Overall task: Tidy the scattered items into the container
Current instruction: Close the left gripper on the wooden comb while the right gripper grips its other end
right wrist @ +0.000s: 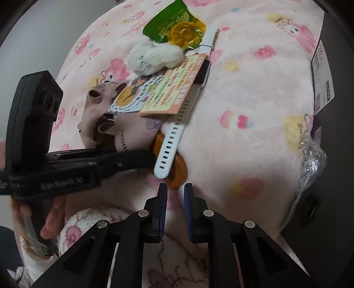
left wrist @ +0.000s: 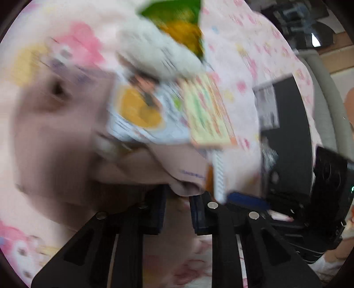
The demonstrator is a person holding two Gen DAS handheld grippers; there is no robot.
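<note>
The left wrist view is strongly blurred. The left tongs [left wrist: 177, 207] stand at the lower centre with a gap between the pads, and a fold of the beige-pink cloth pouch [left wrist: 168, 166] hangs down into this gap; I cannot tell if the pads press it. Above the pouch lie the printed card packets [left wrist: 172, 110], and the white plush toy [left wrist: 159, 53] and the green snack packet [left wrist: 177, 20] are at the upper centre. All rest on the pink blanket [left wrist: 254, 55].

In the right wrist view the right tongs [right wrist: 176, 189] are released at the lower centre, holding nothing, just under the orange piece [right wrist: 177, 170] and the end of the white watch strap [right wrist: 172, 141]. The left tongs [right wrist: 152, 157] reach in from the left edge to the pouch [right wrist: 124, 130]. The cards [right wrist: 154, 93], the plush toy [right wrist: 152, 55] and the green packet [right wrist: 168, 24] lie in a pile in the upper centre on the blanket [right wrist: 254, 110].
</note>
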